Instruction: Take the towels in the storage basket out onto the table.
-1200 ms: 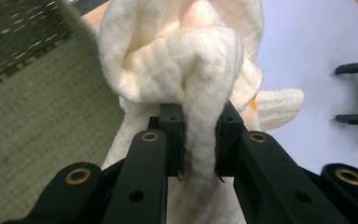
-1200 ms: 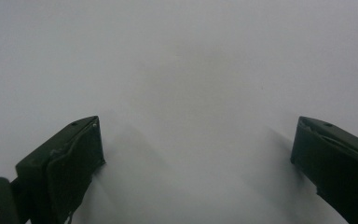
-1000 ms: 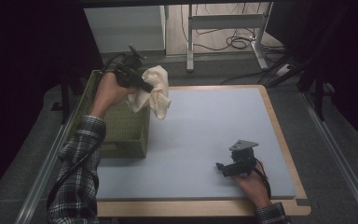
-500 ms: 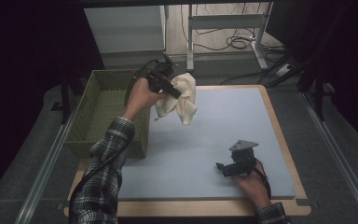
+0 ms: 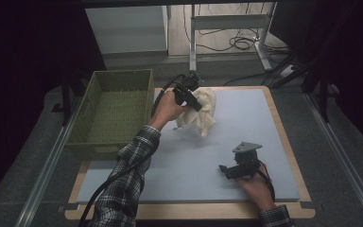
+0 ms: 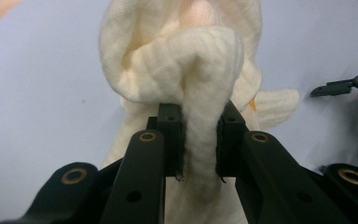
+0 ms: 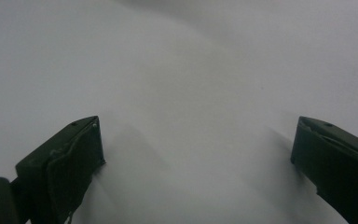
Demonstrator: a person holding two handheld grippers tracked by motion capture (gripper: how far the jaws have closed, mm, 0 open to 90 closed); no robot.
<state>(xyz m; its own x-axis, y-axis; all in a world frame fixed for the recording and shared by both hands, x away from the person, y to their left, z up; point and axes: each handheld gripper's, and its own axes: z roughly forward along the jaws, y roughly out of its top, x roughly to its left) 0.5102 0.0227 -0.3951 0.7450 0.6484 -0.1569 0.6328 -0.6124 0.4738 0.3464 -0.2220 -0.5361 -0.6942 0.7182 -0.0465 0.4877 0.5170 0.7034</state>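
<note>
Pinching a fold of cream cloth point(image 6: 186, 79) in left claw point(image 5: 194, 96), above the desk point(image 5: 274, 118). Spread wide, right claw point(image 5: 227, 171). Seemingly empty, green basket point(image 5: 90, 109); no legible writing.

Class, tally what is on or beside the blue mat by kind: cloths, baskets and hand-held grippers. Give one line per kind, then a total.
Cloth: 1, cream, pinched in the left gripper
Basket: 1, green, left of the mat
Grippers: 2, counting the right gripper, open on the mat
Total: 4
</note>
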